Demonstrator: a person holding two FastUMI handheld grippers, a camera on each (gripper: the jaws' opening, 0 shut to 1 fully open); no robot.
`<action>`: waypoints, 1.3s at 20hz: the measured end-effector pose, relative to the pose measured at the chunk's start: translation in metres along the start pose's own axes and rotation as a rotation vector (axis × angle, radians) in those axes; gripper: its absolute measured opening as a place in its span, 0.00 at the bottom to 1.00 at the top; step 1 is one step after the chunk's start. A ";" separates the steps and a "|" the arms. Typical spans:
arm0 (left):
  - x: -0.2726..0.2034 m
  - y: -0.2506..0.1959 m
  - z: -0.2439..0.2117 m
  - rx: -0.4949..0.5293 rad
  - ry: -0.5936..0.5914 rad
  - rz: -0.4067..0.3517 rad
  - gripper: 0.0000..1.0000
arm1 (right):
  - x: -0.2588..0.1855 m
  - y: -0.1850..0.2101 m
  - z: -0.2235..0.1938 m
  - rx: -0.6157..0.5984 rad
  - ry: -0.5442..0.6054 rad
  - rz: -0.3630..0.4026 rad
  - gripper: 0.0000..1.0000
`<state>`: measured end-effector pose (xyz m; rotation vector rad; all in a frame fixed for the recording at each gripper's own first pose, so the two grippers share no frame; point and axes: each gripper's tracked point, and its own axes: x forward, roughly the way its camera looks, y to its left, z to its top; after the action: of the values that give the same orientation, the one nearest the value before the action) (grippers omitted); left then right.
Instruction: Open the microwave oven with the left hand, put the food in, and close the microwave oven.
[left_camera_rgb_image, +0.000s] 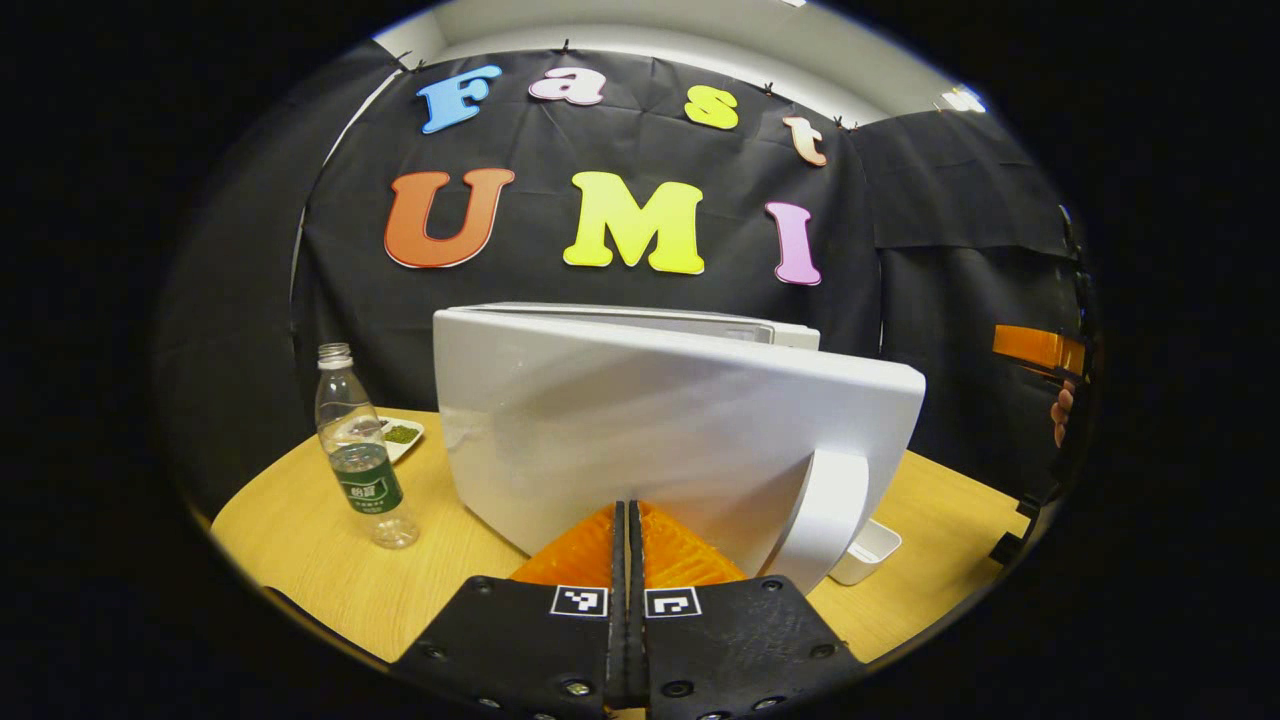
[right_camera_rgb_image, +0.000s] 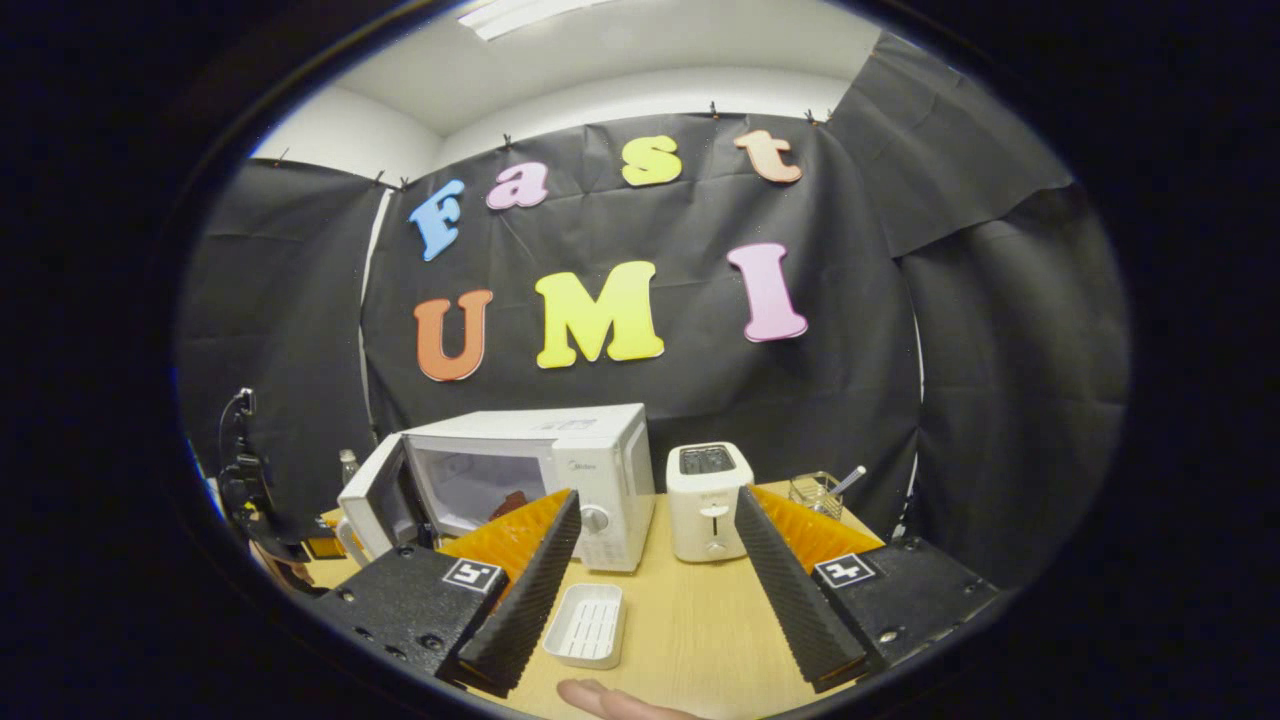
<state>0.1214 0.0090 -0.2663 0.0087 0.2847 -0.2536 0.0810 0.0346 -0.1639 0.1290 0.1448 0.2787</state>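
We see the microwave oven (right_camera_rgb_image: 545, 470) standing on the wooden table (right_camera_rgb_image: 690, 620) with its door (left_camera_rgb_image: 660, 430) swung out to the left; a dark item, possibly the food (right_camera_rgb_image: 512, 502), lies inside the lit cavity, though it is too small to identify. The left gripper (left_camera_rgb_image: 628, 530) sits against the door's outer face, beside the curved handle (left_camera_rgb_image: 825, 515), its two fingers pressed together with nothing between them. The right gripper (right_camera_rgb_image: 655, 570) hangs back from the table, fingers spread wide and empty, above a small white tray (right_camera_rgb_image: 588, 625). We judge the door a rigid, light, smooth panel that turns freely on its hinge; a flat push near the handle edge should close it, and the glossy face may let the pads slide. A toaster (right_camera_rgb_image: 708, 500) stands just beside the oven; a bottle (left_camera_rgb_image: 362, 460) and a small dish (left_camera_rgb_image: 402, 436) stand beyond the door. The door hides the cavity from the left gripper view.
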 end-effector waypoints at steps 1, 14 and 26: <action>0.007 -0.005 0.003 0.002 -0.003 -0.002 0.00 | 0.002 -0.004 0.001 0.002 0.000 -0.003 0.99; 0.096 -0.058 0.035 0.027 -0.024 0.002 0.00 | 0.019 -0.046 -0.006 0.018 0.011 -0.011 0.99; 0.158 -0.059 0.045 -0.022 -0.027 0.058 0.00 | 0.033 -0.067 -0.025 0.050 0.028 -0.003 0.99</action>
<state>0.2661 -0.0886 -0.2654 -0.0080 0.2599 -0.1924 0.1264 -0.0168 -0.2020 0.1749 0.1795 0.2744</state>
